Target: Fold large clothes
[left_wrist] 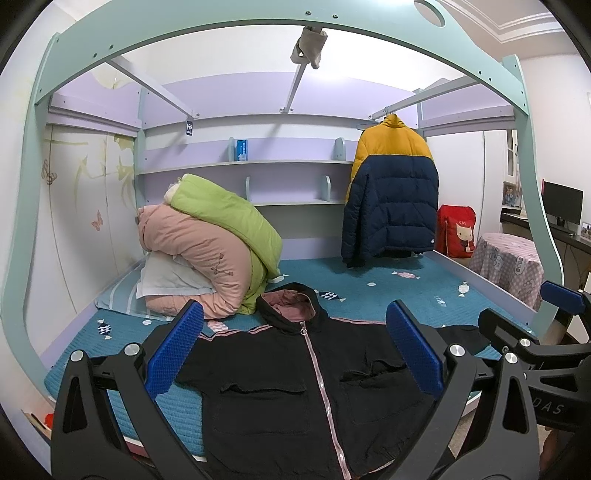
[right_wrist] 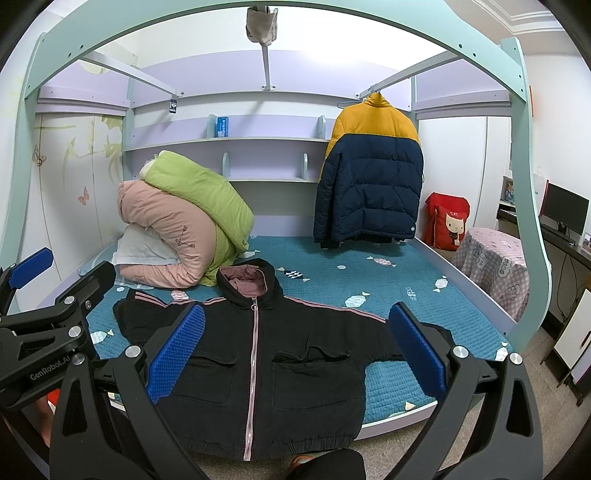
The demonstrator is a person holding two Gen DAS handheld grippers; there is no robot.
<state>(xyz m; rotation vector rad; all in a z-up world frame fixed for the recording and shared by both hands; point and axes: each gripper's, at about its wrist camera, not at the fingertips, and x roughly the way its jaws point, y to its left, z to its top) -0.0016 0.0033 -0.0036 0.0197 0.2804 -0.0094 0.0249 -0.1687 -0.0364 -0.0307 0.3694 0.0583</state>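
Note:
A black hooded jacket (left_wrist: 295,387) with a pink zip and pink lining lies flat, front up, on the teal bed cover; it also shows in the right wrist view (right_wrist: 280,373), hem hanging over the bed's front edge. My left gripper (left_wrist: 295,350) is open and empty, held above the jacket's chest. My right gripper (right_wrist: 295,350) is open and empty, also above the jacket. Each gripper shows at the edge of the other's view: the right one (left_wrist: 554,332) and the left one (right_wrist: 44,291).
Rolled pink and green quilts (left_wrist: 214,251) and a pillow lie at the bed's back left. A yellow and navy puffer jacket (left_wrist: 391,195) hangs at the back right. The bed frame arch (left_wrist: 258,22) spans overhead. A red bag (left_wrist: 456,230) and a checked-cloth table (left_wrist: 509,266) stand on the right.

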